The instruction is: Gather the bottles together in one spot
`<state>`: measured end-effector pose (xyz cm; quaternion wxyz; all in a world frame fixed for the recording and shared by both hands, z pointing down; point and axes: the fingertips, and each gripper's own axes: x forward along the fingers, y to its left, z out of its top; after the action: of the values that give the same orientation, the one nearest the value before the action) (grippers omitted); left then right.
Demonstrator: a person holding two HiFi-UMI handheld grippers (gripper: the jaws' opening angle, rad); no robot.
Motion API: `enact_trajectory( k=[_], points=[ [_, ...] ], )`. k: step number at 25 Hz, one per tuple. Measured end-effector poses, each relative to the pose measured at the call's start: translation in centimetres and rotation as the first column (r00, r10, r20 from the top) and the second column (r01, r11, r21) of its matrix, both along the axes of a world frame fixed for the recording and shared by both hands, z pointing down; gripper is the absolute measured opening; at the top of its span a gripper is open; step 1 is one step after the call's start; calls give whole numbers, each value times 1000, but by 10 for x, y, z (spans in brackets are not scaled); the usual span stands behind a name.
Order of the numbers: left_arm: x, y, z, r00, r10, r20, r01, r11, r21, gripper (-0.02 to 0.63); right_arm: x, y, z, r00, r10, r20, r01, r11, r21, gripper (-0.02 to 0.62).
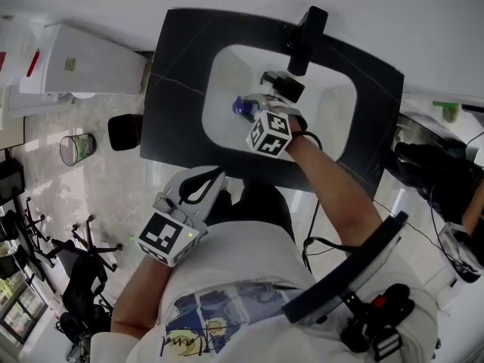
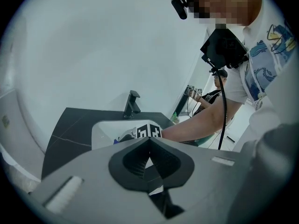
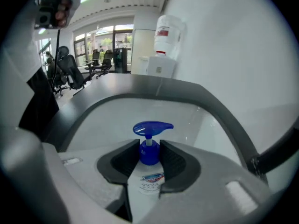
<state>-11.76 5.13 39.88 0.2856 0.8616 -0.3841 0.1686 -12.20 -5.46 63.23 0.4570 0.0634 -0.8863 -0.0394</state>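
Your right gripper (image 3: 149, 154) has its fingers clamped on the pump bottle's (image 3: 150, 181) blue collar, left in the white sink (image 3: 201, 125), while your left gripper's (image 2: 149, 143) fingers are closed, empty.

Dark countertop (image 1: 178, 89) carries a white basin (image 1: 227, 74); black faucet (image 1: 306, 32) stands at the basin's far rim.

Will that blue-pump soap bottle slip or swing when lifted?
Probably stiff plastic, so the pump bottle should not buckle. The right gripper holds its narrow blue collar, under the wider pump head, so slipping seems unlikely. Held that high, it may swing.
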Motion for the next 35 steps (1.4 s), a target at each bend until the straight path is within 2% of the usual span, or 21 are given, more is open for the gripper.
enact_trajectory(
  k=[6, 13, 16, 20, 24, 28, 35],
  points=[
    [17, 0, -10, 997, 73, -15, -73, 997, 11, 2, 34, 3, -33, 979, 186, 87, -183, 982, -35, 129],
    [46, 1, -10, 984, 177, -28, -176, 984, 27, 2, 84, 1, -71, 884, 428, 191, -425, 903, -58, 127],
    [58, 3, -12, 976, 217, -28, -216, 976, 40, 2, 109, -5, -93, 818, 527, 230, -525, 848, -73, 127],
    [75, 3, -16, 964, 265, -21, -263, 963, 64, 2, 145, -23, -130, 711, 637, 298, -648, 758, -76, 127],
    [86, 3, -18, 956, 295, -1, -294, 952, 91, 2, 179, -51, -162, 602, 713, 360, -746, 662, -63, 127],
    [92, -1, -25, 958, 286, -16, -284, 954, 93, 2, 207, -89, -183, 504, 758, 414, -818, 573, -51, 127],
    [91, -5, -24, 968, 252, -1, -252, 964, 81, 2, 232, -154, -197, 413, 785, 462, -877, 480, -31, 127]
  ],
)
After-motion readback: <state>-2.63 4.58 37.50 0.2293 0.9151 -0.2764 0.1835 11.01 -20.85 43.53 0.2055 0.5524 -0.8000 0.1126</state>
